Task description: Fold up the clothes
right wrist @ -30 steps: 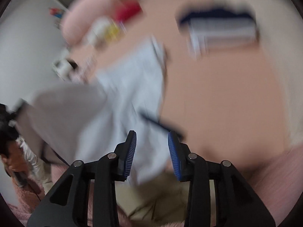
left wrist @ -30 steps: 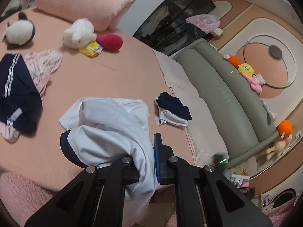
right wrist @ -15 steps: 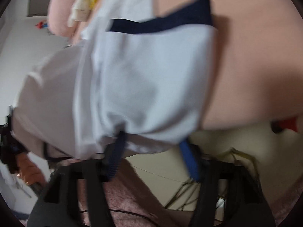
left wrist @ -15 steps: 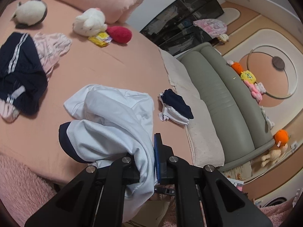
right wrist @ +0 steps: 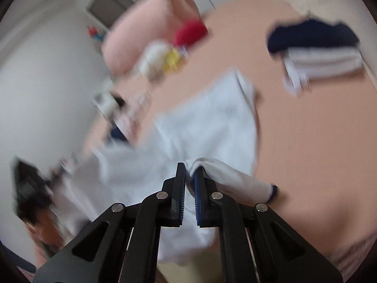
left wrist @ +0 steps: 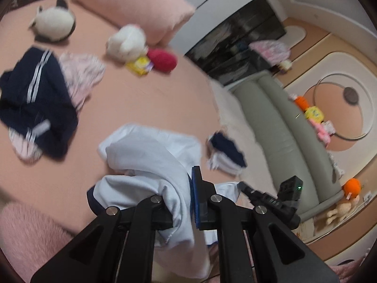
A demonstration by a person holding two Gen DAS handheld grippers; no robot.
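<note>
A white shirt with navy trim (left wrist: 150,151) lies bunched on the pink bed (left wrist: 141,99), its near edge hanging over the front. My left gripper (left wrist: 186,188) is shut on a fold of the white shirt. My right gripper (right wrist: 189,176) is shut on another edge of the white shirt (right wrist: 212,122), beside a navy-cuffed sleeve (right wrist: 271,192). The right gripper also shows in the left wrist view (left wrist: 245,186), just right of my left gripper. The right wrist view is blurred.
A navy striped garment (left wrist: 35,103) on a pink one lies at the left. A small folded navy and white pile (left wrist: 226,151) sits by the bed's right edge. Plush toys (left wrist: 124,40) and a pink pillow (left wrist: 132,7) lie at the back. A green padded headboard (left wrist: 282,136) runs along the right.
My right gripper has swung back onto the bed and closed on the shirt's edge. My left gripper keeps its hold and has shifted slightly.
</note>
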